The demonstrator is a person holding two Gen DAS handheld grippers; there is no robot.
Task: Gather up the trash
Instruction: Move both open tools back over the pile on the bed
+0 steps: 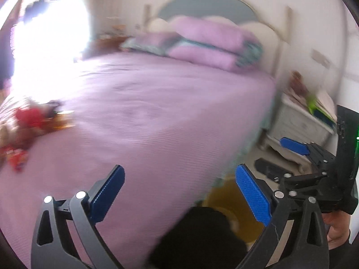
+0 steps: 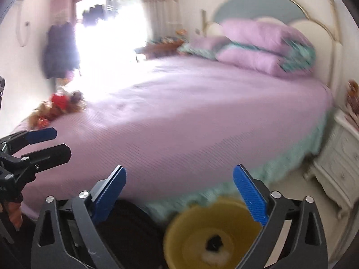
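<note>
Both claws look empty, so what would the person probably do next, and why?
Probably carry the left claw toward the blurry red and brown pile at the far left edge of the purple bedspread. Both it and the right claw are open and hold nothing. The round yellow bin on the floor already holds some scraps, and that pile is the only clutter visible on the bed.

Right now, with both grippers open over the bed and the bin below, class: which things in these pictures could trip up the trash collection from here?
1. Both views are motion-blurred, so aiming either gripper is unreliable.
2. The colourful clutter on the bed's far corner may include a stuffed toy; it could be binned by mistake.
3. The yellow bin stands on the floor by the bed edge, far from that clutter; pieces may drop while carried over the purple bedspread.
</note>
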